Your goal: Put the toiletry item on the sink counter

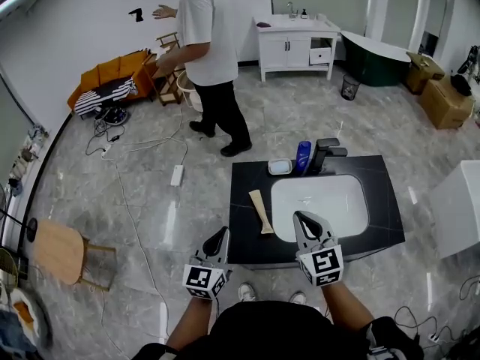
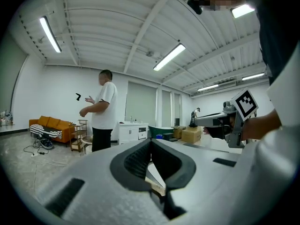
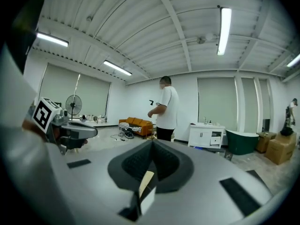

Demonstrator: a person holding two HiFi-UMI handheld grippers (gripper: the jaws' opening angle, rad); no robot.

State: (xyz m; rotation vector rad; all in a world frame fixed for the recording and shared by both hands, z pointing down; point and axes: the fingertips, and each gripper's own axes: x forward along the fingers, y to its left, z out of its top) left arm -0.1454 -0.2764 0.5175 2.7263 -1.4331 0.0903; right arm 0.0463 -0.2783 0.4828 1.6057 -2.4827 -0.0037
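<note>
L tongs (image 1: 223,232), R tongs (image 1: 299,217) clenched, empty; 1 tube (image 1: 261,211), 1 bottle (image 1: 302,156) on counter (image 1: 247,180).

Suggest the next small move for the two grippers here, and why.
Probably just draw both grippers back from the counter. The beige tube already lies flat on it, left of the basin. The left gripper and right gripper hover at its near edge, jaws shut with nothing between them, so nothing seems left to place.
</note>
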